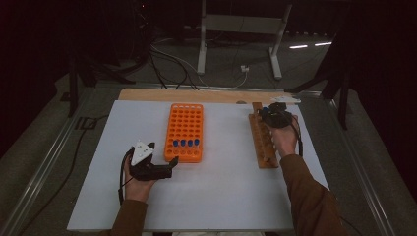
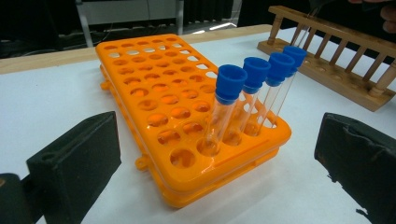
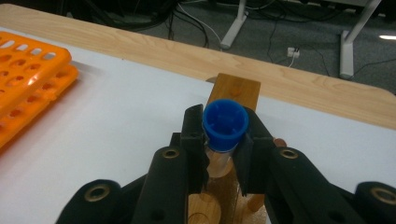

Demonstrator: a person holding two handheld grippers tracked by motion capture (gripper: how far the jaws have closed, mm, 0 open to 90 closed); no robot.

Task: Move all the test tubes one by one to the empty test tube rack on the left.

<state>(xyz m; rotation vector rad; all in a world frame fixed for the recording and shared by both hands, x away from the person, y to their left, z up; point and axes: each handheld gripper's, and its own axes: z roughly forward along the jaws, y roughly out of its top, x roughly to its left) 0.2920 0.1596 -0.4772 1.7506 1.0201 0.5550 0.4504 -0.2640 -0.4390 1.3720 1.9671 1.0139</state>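
Reaching forward along the right side of the orange rack point(image 1: 185, 132), the person's right hand point(image 1: 285, 139) is holding the right gripper point(image 1: 275, 116) over the far end of the wooden rack point(image 1: 261, 142), with the brown sleeve point(image 1: 307, 196) stretching back toward the table's near edge. Nearer than the orange rack, at its left corner, the left hand point(image 1: 138, 184) is resting low on the white table point(image 1: 221, 191), pointing the left gripper point(image 1: 164, 168) at that rack's near end.

From the high view, the right gripper's tips are too dark and small to read. In the right gripper view, the held tube's lower glass is disappearing behind the jaws, so how far down it sits cannot be told.

That view is showing the jaws closed on a blue-capped tube point(image 3: 225, 122), pinching it just under the cap, directly above the wooden rack point(image 3: 233, 91). In the left gripper view, the jaws are standing wide apart, touching nothing, framing the orange rack point(image 2: 154, 79), where four blue-capped tubes point(image 2: 254, 93) are standing in a row along its near-right edge.
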